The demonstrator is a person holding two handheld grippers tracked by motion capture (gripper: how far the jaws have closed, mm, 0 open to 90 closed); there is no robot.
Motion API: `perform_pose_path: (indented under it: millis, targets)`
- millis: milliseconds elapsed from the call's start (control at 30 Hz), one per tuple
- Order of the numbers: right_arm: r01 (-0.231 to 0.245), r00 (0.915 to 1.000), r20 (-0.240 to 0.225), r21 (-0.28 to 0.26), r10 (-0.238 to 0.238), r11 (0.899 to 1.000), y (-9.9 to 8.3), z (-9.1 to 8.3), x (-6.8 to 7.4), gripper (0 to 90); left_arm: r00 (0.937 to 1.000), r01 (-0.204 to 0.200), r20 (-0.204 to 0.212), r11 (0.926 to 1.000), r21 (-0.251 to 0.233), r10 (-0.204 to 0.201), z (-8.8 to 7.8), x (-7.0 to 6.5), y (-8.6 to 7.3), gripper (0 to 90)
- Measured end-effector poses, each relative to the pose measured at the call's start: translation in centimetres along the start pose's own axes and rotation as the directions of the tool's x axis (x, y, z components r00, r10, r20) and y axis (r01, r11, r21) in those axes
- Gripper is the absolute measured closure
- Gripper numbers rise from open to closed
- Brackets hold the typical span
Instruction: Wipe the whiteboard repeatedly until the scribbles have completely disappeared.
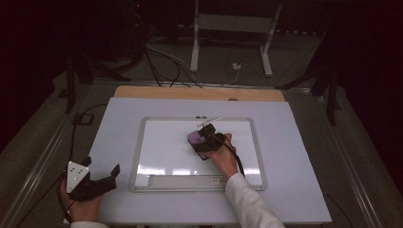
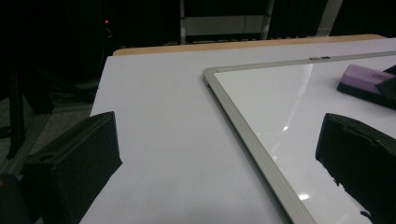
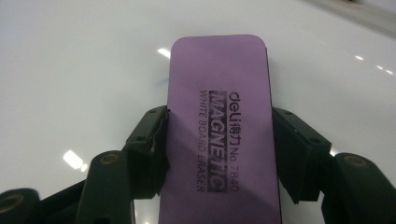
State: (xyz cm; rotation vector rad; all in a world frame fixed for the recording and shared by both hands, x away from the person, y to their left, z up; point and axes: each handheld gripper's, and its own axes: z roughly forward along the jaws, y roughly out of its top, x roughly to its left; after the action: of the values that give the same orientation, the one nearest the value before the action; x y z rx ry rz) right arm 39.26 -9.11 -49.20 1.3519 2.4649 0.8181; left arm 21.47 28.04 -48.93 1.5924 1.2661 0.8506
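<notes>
Eraser pinched on the whiteboard, left gripper idle.

Nearest me, at 7 o'clock on the counter, my left gripper rests with fingers spread around nothing. Farther in, my right gripper has its fingers pinching the long sides of the purple eraser, which lies flat on the whiteboard, just right of the board's centre, toward 1 o'clock.

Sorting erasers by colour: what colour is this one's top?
Purple, with dark print; the eraser shows best in the right gripper view.
</notes>
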Motion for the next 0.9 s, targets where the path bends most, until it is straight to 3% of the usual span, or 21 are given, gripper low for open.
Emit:
perform_pose_path:
  millis: [133,200,267,433,600,700,800,900]
  targets:
    - [-0.081,0.9952,0.053,-0.016,0.082,0.997,-0.1,-0.1,-1.8,41.1,1.0,-0.001,0.0,1.0,0.0,0.001,0.0,0.0,0.0,0.6]
    - [-0.089,0.994,0.063,-0.018,0.09,0.996,0.0,-0.1,-1.8,41.1,1.0,-0.005,0.001,1.0,0.003,0.005,0.1,0.0,0.0,0.6]
    - [-0.071,0.9952,0.066,-0.015,0.072,0.997,0.0,-0.1,-1.4,41.1,1.0,-0.006,0.001,1.0,0.005,0.006,0.1,-0.1,0.0,0.6]
    - [0.021,0.9997,-0.015,-0.006,-0.021,1.0,0.1,0.3,1.2,41.1,1.0,-0.009,0.001,0.9999,0.005,0.009,0.1,-0.1,0.0,0.6]
    - [0.124,0.9882,-0.092,-0.001,-0.123,0.992,0.4,0.6,3.4,41.1,1.0,-0.005,0.001,1.0,0.003,0.005,0.0,0.0,0.0,0.6]
    - [0.101,0.9919,-0.077,-0.001,-0.101,0.995,0.6,0.8,3.1,41.1,1.0,-0.004,0.001,1.0,0.001,0.004,0.0,0.0,0.0,0.6]
    - [0.03,0.9994,-0.019,-0.006,-0.03,1.0,0.9,0.8,1.5,41.1,1.0,-0.001,0.001,1.0,-0.001,0.001,0.0,0.0,0.0,0.6]
    - [-0.056,0.9969,0.054,-0.014,0.057,0.998,1.0,0.7,-0.4,41.1,1.0,0.003,-0.001,1.0,-0.002,-0.003,-0.1,0.1,0.0,0.6]
